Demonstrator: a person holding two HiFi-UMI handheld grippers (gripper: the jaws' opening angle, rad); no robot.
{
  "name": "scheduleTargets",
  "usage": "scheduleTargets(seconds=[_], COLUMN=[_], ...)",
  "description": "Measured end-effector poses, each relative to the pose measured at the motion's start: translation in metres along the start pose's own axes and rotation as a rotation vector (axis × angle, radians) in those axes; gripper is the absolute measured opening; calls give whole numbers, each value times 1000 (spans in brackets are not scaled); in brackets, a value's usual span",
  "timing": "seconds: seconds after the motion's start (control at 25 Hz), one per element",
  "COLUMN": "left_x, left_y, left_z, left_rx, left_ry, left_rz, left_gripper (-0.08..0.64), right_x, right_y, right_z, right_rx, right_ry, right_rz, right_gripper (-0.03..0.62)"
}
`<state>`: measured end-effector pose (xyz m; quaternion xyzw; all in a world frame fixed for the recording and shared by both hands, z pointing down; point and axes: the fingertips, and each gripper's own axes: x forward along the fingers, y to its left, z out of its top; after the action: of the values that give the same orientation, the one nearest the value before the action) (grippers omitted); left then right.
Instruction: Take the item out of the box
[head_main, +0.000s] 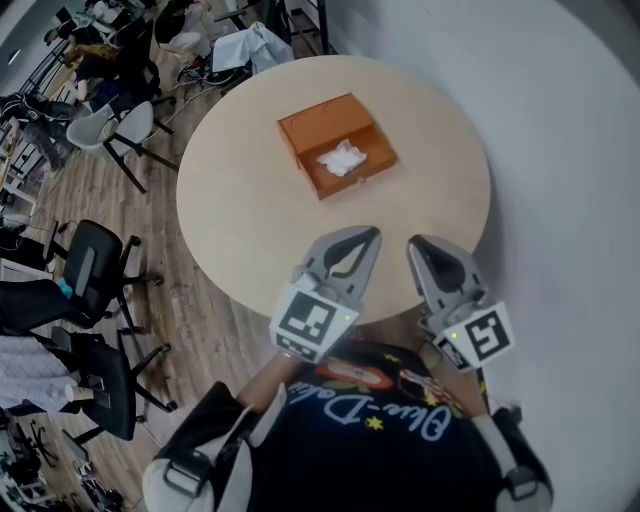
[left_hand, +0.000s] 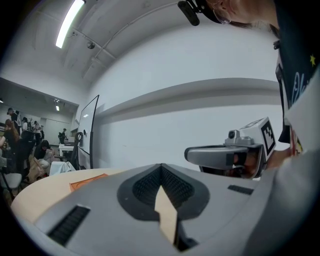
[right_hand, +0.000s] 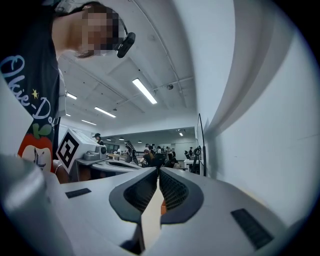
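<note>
An open orange box (head_main: 336, 146) lies on the round wooden table (head_main: 240, 210), with a crumpled white item (head_main: 342, 157) inside its tray. Both grippers hover over the table's near edge, close to the person's chest and well short of the box. My left gripper (head_main: 371, 233) is shut with nothing in it, its tips meeting (left_hand: 161, 166). My right gripper (head_main: 414, 243) is shut and empty as well (right_hand: 158, 170). In the left gripper view the box (left_hand: 87, 181) shows as a thin orange strip at the far left, and the right gripper (left_hand: 220, 155) is beside me.
Black office chairs (head_main: 95, 270) and a white chair (head_main: 120, 125) stand on the wooden floor left of the table. A plain white wall (head_main: 560, 150) runs along the right. People sit at desks far off (right_hand: 150, 157).
</note>
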<state>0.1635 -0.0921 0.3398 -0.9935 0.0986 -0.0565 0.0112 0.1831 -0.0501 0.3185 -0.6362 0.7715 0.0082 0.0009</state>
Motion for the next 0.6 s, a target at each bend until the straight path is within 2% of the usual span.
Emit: scheduleTargets(seconds=[0.4, 0.6], left_x=[19, 23], left_y=[49, 56], left_z=[-13, -16], left_rx=[-46, -59], left_ry=[10, 14], left_rz=[80, 102], left_gripper=[-15, -15], right_x=[55, 74], right_y=[-23, -26], right_z=[-12, -14], right_rx=[11, 10], right_ry=[47, 66], right_rz=[78, 124], right_gripper=[-2, -2])
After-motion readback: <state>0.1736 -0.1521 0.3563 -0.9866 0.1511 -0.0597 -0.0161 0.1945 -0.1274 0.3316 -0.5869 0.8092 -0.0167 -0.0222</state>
